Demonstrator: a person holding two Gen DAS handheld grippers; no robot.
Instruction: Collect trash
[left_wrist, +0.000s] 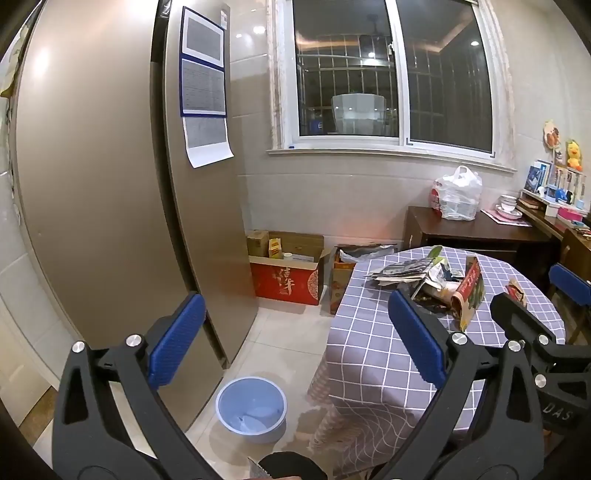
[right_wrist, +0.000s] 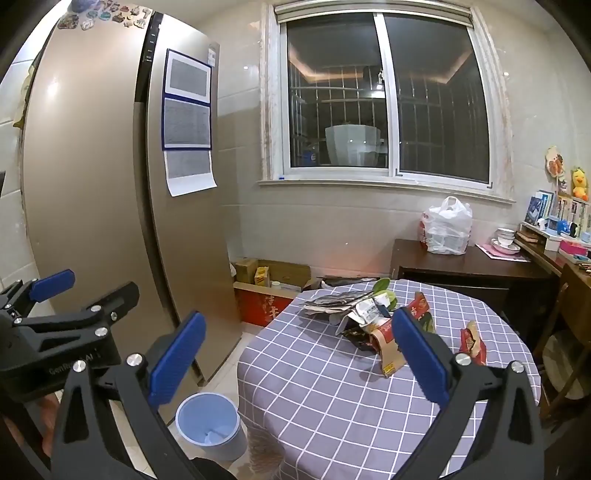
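Note:
A pile of trash, crumpled wrappers and a red-brown snack bag (left_wrist: 436, 280) (right_wrist: 369, 317), lies on the round table with a purple checked cloth (left_wrist: 373, 343) (right_wrist: 332, 387). A small red wrapper (right_wrist: 472, 343) lies apart to the right. A blue waste bin (left_wrist: 251, 408) (right_wrist: 208, 424) stands on the floor left of the table and holds some scraps. My left gripper (left_wrist: 295, 339) is open and empty, above the floor at the table's left edge. My right gripper (right_wrist: 299, 354) is open and empty over the table, short of the pile. Each gripper shows in the other's view, the right one (left_wrist: 524, 317) and the left one (right_wrist: 81, 295).
A tall fridge (left_wrist: 110, 184) (right_wrist: 110, 184) stands at the left. Cardboard boxes (left_wrist: 288, 269) (right_wrist: 266, 291) sit on the floor by the wall. A dark wooden sideboard (left_wrist: 472, 236) (right_wrist: 461, 266) with a white plastic bag (left_wrist: 458, 195) is behind the table. A chair (left_wrist: 569, 284) is at the right.

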